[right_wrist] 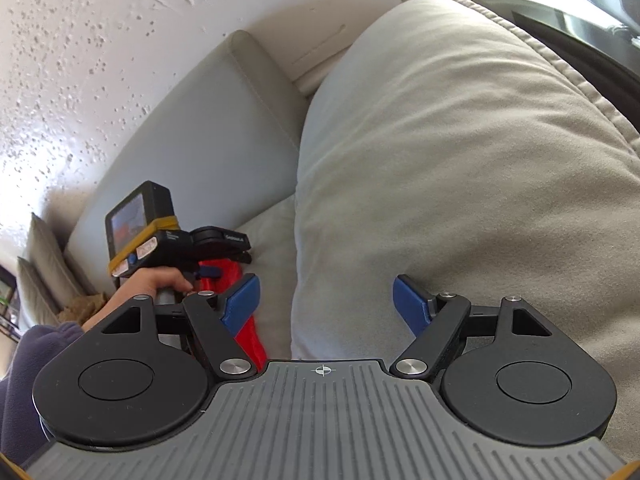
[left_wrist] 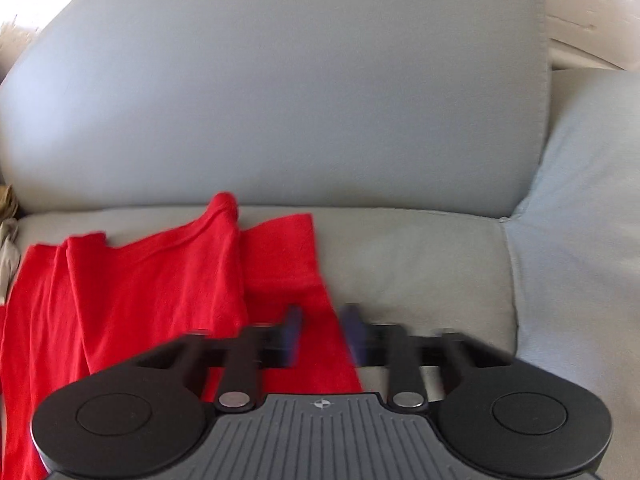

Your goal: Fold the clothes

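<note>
A red shirt (left_wrist: 152, 280) lies partly folded on the grey sofa seat (left_wrist: 420, 256), filling the left half of the left wrist view. My left gripper (left_wrist: 322, 334) is low over the shirt's right edge, its blue fingers blurred, a small gap between them with red cloth showing there; whether it grips the cloth is unclear. My right gripper (right_wrist: 328, 304) is open and empty, raised in front of the sofa's armrest cushion (right_wrist: 460, 180). A strip of the red shirt (right_wrist: 248, 336) shows beneath its left finger. The left gripper's body and the hand holding it (right_wrist: 160, 280) show at the left.
The sofa backrest (left_wrist: 280, 100) rises behind the shirt. The armrest cushion (left_wrist: 580, 220) bounds the seat on the right. Beige cloth (left_wrist: 8, 240) lies at the far left edge. A textured white wall (right_wrist: 80, 60) stands behind the sofa.
</note>
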Demonstrator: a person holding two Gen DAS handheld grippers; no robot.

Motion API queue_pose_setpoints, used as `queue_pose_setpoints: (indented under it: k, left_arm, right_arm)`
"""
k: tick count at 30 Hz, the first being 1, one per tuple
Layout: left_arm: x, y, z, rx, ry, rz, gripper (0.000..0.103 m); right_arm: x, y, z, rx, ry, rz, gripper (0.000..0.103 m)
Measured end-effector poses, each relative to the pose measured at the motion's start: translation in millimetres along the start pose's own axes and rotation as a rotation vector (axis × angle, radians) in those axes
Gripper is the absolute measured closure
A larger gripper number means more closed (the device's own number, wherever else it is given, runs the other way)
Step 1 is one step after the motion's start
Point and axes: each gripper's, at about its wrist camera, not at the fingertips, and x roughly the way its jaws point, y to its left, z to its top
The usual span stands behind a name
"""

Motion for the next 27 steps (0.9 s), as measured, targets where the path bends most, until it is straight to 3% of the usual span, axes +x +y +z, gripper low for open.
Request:
queue_pose_setpoints:
  k: [3,6,9,15,17,20,27]
  left_arm:
    - [-3.5,-1.4,-1.0,0.019,-0.032,0.004,0.103]
    - [-40.5,22.6,-6.4,-0.032,-0.107,-0.156,0.103]
    - [-101.8,41.4,-16.6,-0.026,-0.208,-0.406,0.103]
    - [-229.8,65.5,-39.2,0.025,-0.392,-0.855,0.103]
    - [-260.1,67.2,-47.3,0.047,-0.407,-0.981,0.103]
    - [-290.1,58.8,-62.7,0.089,-0.394,-1.123,0.103]
    - [-296.3,53.9,-86.6,0.044,-0.302,-1.296,0.103]
  right_arm:
    - [1.0,-0.3,0.9,0.001,-0.001,0.004,0.024]
    - [-2.1,-2.8,2.2,0.005,-0.002,0.016,0.025]
    - [-12.0,-7.9,4.8,0.013,-0.015,0.057,0.024]
    - [-48.4,-34.0,15.0,0.088,-0.075,0.432,0.018]
    - [-58.0,-40.3,16.2,0.099,-0.107,0.55,0.017]
    - [-54.3,-54.0,15.0,0.192,-0.101,0.727,0.016]
    - [-37.1,-84.3,8.2,0.43,-0.058,1.118,0.014]
